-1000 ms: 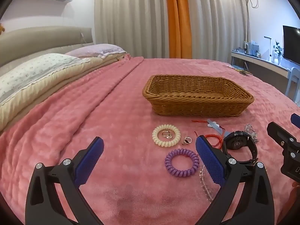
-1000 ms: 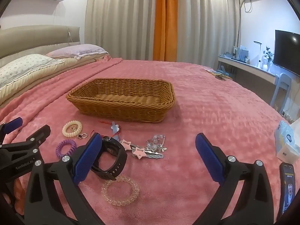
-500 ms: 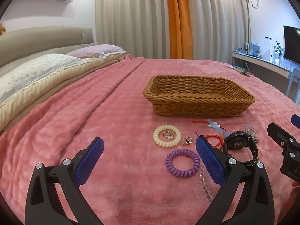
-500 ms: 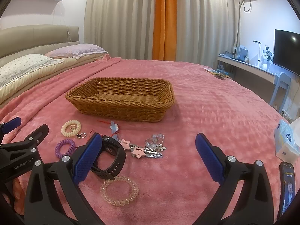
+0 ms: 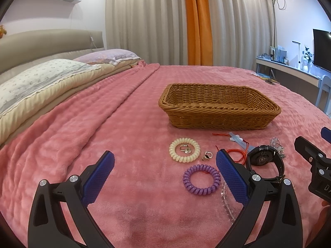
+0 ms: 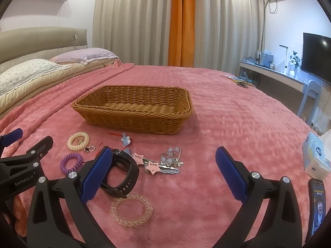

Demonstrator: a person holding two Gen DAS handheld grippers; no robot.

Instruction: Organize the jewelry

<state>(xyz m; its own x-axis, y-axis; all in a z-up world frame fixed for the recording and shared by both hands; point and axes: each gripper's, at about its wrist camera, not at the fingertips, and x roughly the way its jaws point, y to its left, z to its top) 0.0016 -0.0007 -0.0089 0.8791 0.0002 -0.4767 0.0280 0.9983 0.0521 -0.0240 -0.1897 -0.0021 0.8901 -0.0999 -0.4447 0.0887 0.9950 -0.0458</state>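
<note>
Bedroom, pink plush blanket [image 5: 128, 140] spread over the bed, pillows far left, curtains behind, desk and TV far right. Wicker basket [image 6: 132, 111] ahead of both tools, apparently empty, nothing between it and the jewelry. Left gripper [image 5: 165, 173] spread wide, holding nothing, hovering low over the blanket. Just ahead and slightly right of its gap: cream coil band [image 5: 184, 149] with a small ring inside, a second ring charm [image 5: 207, 155] beside it, then the purple coil band [image 5: 201, 179] lying flat, near the inner face of the right-hand finger. Likely nearest pick for the left tool; round, so no long axis to line up. Further right: red cord [image 5: 235, 153], black watch [image 6: 122, 171] standing on its strap's edge, clear bead bracelet [image 6: 132, 209] flat just below it, pink star clips [image 6: 149, 164] lying roughly left to right, crystal cluster [image 6: 170, 157]. Right gripper [image 6: 163, 175] also spread wide and empty, watch tucked behind its left finger, clips inside the gap. Phone [image 6: 316, 204] and tissue pack [image 6: 315, 155] far right, well clear.
</note>
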